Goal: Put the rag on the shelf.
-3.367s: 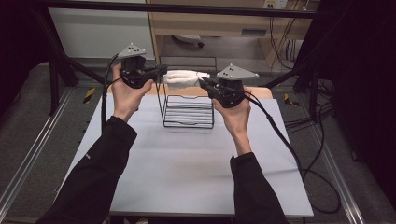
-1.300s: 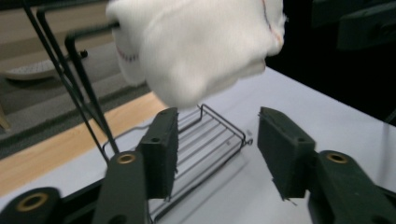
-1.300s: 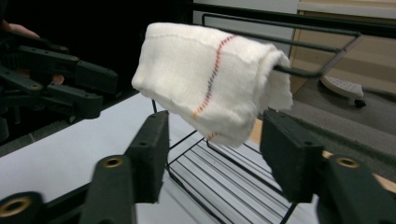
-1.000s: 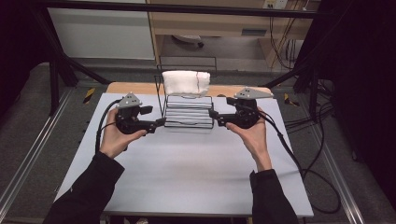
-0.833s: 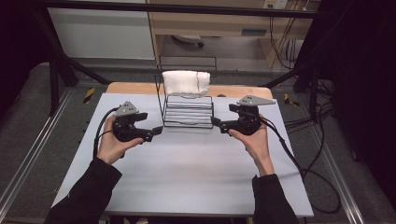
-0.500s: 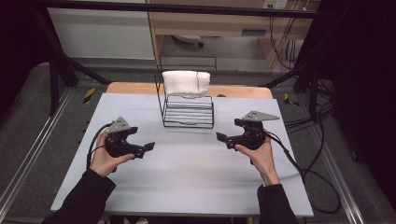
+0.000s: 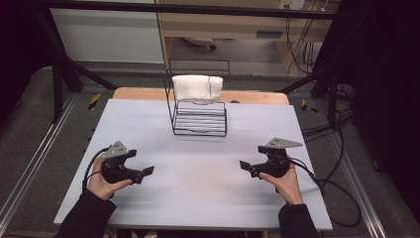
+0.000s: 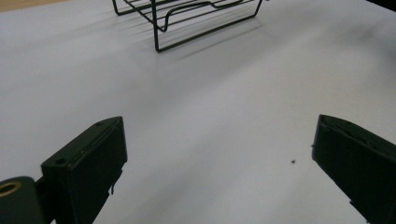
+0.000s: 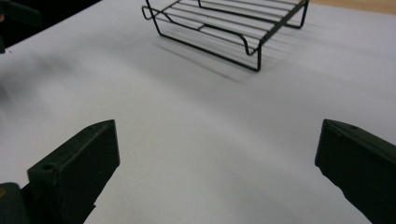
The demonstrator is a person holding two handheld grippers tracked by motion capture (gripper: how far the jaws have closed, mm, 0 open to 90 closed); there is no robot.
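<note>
A black wire rack (image 7: 199, 116) stands at the far middle of the white table (image 7: 198, 198), and a folded white towel (image 7: 197, 88) hangs over its top bar. Near the front left, my left gripper (image 7: 147, 171) is held low over the table, jaws wide open and empty (image 8: 219, 168). At the front right my right gripper (image 7: 243, 165) is likewise open with nothing between its jaws (image 9: 217, 163). The rack's lower shelf (image 8: 187, 18) appears far ahead in the left gripper view, and the rack (image 9: 229, 28) also shows in the right gripper view. Both grippers are well short of the rack.
A wooden bench edge (image 7: 247, 96) runs behind the table. Black frame bars (image 7: 59, 74) and cables (image 7: 327, 129) flank the table on both sides. A small dark speck (image 8: 293, 162) lies on the table surface near my left gripper.
Both grippers let go of the towel on the rack's top bar, then drew back toward the table's front and apart. The towel stays draped on the rack.
</note>
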